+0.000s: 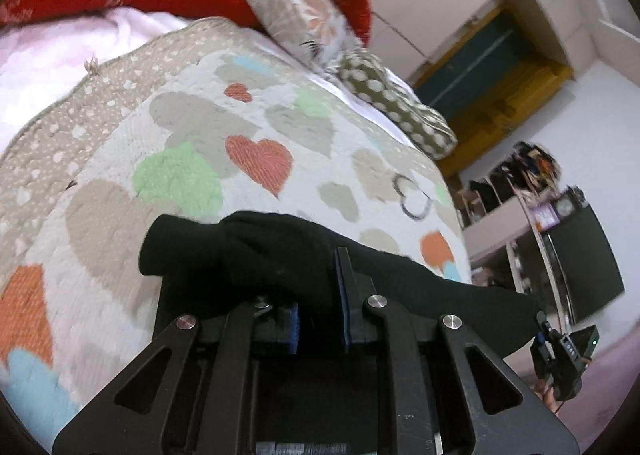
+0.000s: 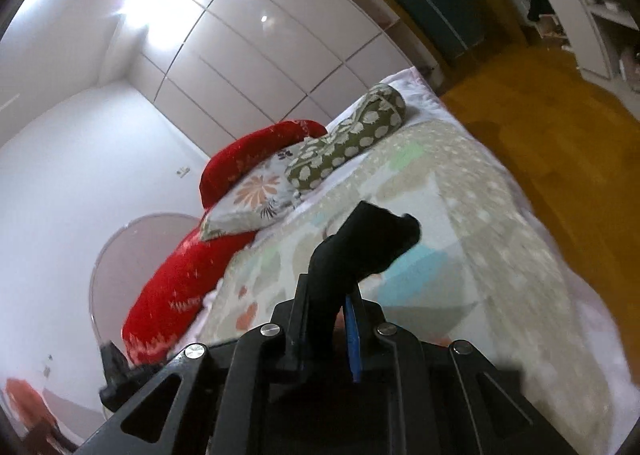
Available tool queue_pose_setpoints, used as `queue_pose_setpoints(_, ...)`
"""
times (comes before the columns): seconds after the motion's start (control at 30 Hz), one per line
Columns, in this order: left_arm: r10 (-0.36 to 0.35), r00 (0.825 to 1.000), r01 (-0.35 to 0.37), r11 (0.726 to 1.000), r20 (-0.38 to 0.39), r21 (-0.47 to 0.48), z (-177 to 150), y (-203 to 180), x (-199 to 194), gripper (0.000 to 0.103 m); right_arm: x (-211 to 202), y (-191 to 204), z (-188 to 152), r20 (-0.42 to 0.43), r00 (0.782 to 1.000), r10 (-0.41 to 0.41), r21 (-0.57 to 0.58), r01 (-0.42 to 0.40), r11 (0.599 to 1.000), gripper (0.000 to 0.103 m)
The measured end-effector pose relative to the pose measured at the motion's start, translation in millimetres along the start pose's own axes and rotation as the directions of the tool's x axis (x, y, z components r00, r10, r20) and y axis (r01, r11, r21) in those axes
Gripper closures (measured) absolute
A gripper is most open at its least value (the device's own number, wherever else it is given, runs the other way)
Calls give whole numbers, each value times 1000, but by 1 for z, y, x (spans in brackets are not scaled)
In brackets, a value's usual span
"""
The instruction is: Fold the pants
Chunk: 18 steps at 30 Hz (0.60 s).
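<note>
Over quilt (image 1: 120, 159) | both jaws clamp black pants (image 1: 248, 255) | lifted

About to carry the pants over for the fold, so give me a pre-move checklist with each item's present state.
1. Left gripper shut on the black pants: ok, cloth sits between the blue pads.
2. Right gripper shut on the pants: ok, a bunch of black cloth stands up from between its fingers.
3. Held cloth lifted off the heart-patterned quilt: ok at both grips; the rest cannot tell.
4. Quilt ahead free of other items: ok in the middle; the floral pillow and red cushion lie at its far end.
5. Pants flat and untwisted between the grips: cannot tell, the span is mostly hidden.
</note>
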<state>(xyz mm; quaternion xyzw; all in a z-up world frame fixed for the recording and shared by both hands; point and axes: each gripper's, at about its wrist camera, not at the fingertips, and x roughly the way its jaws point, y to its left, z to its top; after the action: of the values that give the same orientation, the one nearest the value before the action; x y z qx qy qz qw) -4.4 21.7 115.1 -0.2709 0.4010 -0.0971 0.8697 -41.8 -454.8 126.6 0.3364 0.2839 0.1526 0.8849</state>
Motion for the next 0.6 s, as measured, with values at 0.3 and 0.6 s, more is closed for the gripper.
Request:
queue_pose_setpoints(0.3,143,984,-141,990,-101,28,-70,27,7,90,-26,-56,-69,-108,991,-78,163,95,982,89)
queue_pose_setpoints(0.6,130,991,-128,990,-21,65,-64,15,-21,90,-58,-38,-67,-47,994,-103,82,106,991,89)
